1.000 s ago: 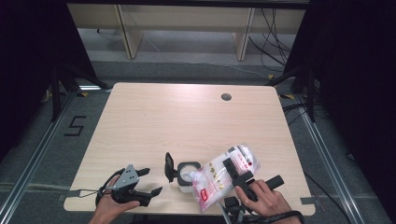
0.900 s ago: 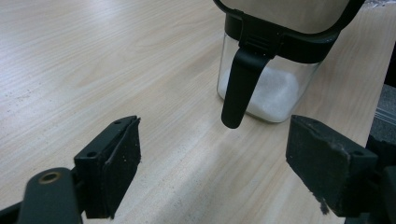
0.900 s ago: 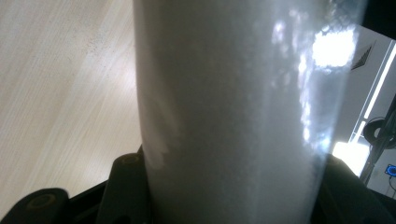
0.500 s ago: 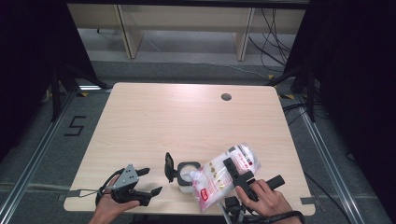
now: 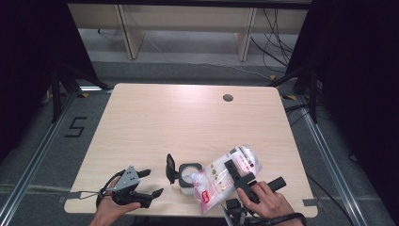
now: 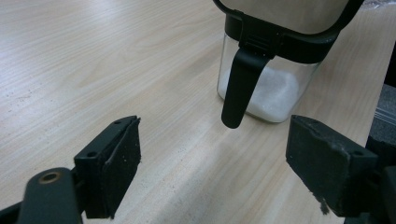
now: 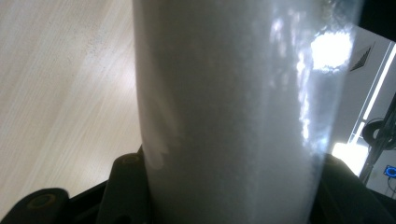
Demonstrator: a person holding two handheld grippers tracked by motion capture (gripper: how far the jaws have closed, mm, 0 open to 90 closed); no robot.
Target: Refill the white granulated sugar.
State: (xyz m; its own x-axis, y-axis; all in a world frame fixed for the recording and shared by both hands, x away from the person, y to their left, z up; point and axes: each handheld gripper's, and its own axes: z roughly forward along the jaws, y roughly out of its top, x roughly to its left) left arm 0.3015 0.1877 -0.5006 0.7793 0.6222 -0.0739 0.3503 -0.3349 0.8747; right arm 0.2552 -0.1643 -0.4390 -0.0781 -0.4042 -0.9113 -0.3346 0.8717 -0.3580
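A clear plastic bag [image 5: 221, 176] of white granules with red print is tilted over a small clear jar [image 5: 189, 175], its lower end at the jar's mouth. My right gripper [image 5: 235, 176] is shut on the bag; in the right gripper view the white bag [image 7: 233, 116] sits between the jaws. The jar [image 6: 271, 70] has a black rim, a hinged lid [image 5: 170, 168] standing open and some white granules at its bottom. My left gripper [image 5: 151, 182] rests open on the table left of the jar, with nothing between its pads [image 6: 116, 168].
The light wooden table [image 5: 188, 122] has a round cable hole [image 5: 228, 98] at the back right. The jar and both hands are close to the front edge. Dark frames and cables stand around the table on the floor.
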